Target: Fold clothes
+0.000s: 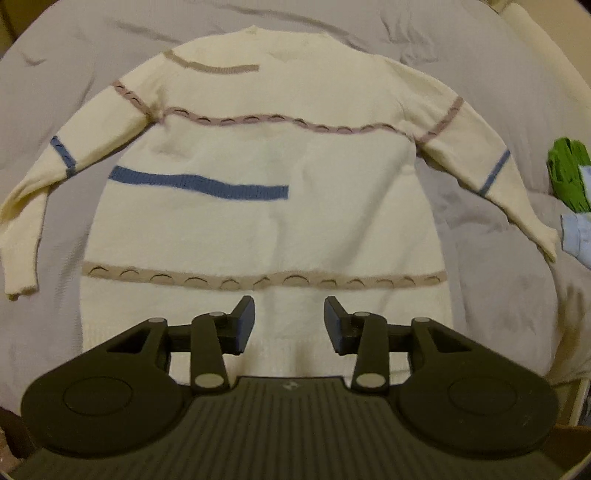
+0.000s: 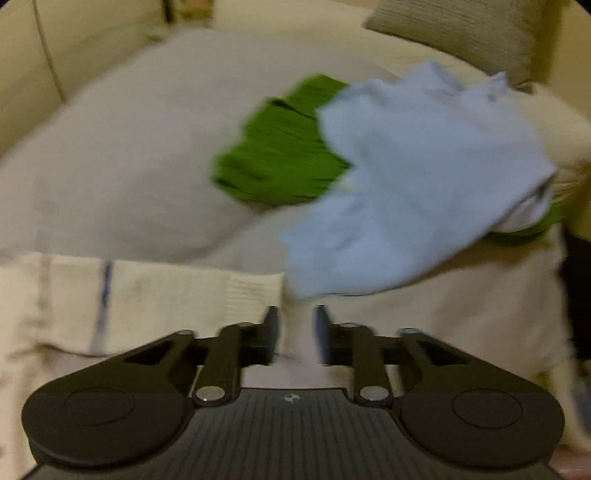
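A cream knit sweater [image 1: 266, 221] with tan and blue stripes lies flat on the grey sheet, neck far, hem near, both sleeves spread out. My left gripper [image 1: 289, 321] is open and empty, hovering over the middle of the hem. In the blurred right wrist view, the sweater's right sleeve [image 2: 147, 295] with a thin blue stripe lies at the left, its cuff just left of my right gripper [image 2: 295, 334]. That gripper is open and holds nothing.
A green garment [image 2: 277, 158] and a light blue garment [image 2: 417, 184] lie in a heap right of the sweater; they also show in the left wrist view [image 1: 569, 173]. Cream sofa back [image 2: 92, 48] and a cushion [image 2: 461, 29] stand behind.
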### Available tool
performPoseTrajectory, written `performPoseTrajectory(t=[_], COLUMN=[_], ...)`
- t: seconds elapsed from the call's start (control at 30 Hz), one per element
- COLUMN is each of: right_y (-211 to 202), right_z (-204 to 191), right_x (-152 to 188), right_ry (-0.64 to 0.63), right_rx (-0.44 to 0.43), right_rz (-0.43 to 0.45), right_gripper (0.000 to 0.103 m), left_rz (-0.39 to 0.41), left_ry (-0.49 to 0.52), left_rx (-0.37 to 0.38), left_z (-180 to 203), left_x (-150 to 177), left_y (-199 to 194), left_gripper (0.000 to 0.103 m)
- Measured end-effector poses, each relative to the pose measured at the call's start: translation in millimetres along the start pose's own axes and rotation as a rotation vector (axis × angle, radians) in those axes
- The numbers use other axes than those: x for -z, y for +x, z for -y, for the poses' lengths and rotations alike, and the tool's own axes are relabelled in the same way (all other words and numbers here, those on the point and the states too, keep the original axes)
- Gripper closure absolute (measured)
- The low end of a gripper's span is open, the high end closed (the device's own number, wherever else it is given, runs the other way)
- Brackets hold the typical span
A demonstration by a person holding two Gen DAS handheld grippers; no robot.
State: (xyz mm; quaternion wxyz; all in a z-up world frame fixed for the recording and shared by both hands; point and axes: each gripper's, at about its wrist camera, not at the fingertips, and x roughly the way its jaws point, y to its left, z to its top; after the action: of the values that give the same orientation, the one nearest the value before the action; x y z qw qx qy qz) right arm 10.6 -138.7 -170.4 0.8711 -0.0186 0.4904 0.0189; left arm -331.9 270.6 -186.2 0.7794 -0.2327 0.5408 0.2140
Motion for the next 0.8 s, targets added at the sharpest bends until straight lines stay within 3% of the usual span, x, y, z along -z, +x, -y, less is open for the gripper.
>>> performPoseTrajectory(t=[0.03, 0.13, 0.27, 0.37, 0.43, 0.57, 0.8], right_y=[3.4, 12.6, 10.9, 1.8, -9.0, -34.5, -69.7], right_z=[-2.4, -20.1, -80.7, -134.1, -174.4, -238.1, -289.8], right_x=[3.3, 21.0, 56.3, 83.4, 102.9, 138.4, 189.9], right_ry=[-0.004, -0.022, -0.104, -0.200, -0.282, -0.360, -0.327], right_rx=[-0.001, -0.059, -0.201, -0.296, -0.348, -0.370, -0.347], right_rz=[-0.019, -0.103, -0.241, -0.329, -0.373, -0.405, -0.444], right_gripper=[0.056, 0.054, 0.054, 0.037, 0.033, 0.028, 0.018], left_rz=[0.005, 0.020, 0.041, 0.050, 0.050, 0.031, 0.001], left_ry=[-0.015, -0.079, -0.156, -0.208, -0.237, -0.288, -0.457], left_rx=[-0.007, -0.023, -0.068, -0.109, -0.145, -0.217, -0.211], left_z=[-2.1, -17.2, -52.0, -87.3, -114.7, -176.7, -299.5], left_x=[-0.8, -3.9, -5.6, -2.9, 0.1, 8.6, 17.7], left_y=[-1.1, -5.5, -12.7, -15.5, -15.8, -12.1, 7.1], left_gripper=[0.065, 0.065, 0.065, 0.063, 0.061, 0.054, 0.051])
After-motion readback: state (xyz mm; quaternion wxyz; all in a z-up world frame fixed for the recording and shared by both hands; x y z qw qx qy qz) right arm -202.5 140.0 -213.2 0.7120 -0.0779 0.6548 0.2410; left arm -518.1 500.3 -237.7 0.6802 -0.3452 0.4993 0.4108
